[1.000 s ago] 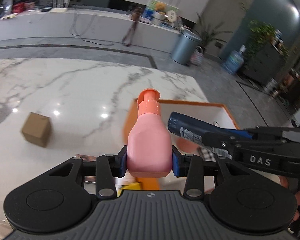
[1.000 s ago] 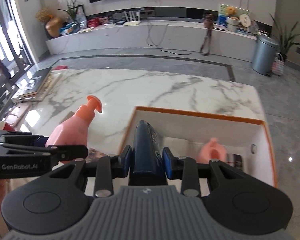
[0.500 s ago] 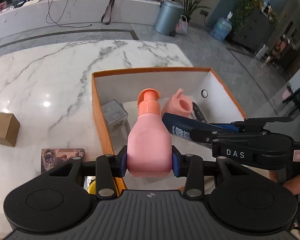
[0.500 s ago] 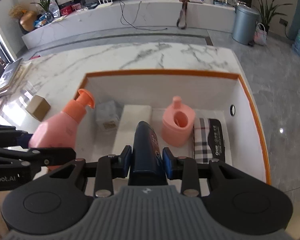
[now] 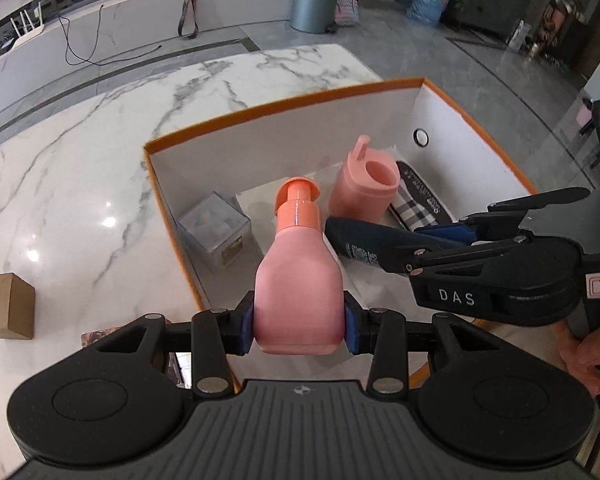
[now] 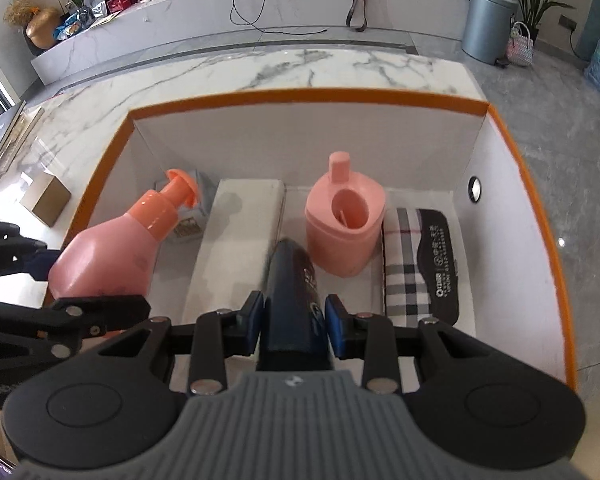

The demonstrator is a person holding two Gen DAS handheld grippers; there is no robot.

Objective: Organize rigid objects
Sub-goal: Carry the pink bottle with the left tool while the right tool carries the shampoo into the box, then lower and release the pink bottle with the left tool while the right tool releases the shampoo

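Observation:
My left gripper is shut on a pink pump bottle, pump end pointing forward, held over the near left part of an orange-rimmed white box. My right gripper is shut on a dark blue tube, held over the box's middle. In the right wrist view the pink pump bottle hangs at the left of the orange-rimmed box. The dark blue tube and the right gripper's body also show at the right of the left wrist view.
Inside the box lie a pink container with a hole in its top, a checked pouch, a flat white box and a small grey box. A brown cardboard cube sits on the marble table left of the box.
Both grippers have come down and forward over the box with their loads. The box's inside, first half hidden, now fills both views.

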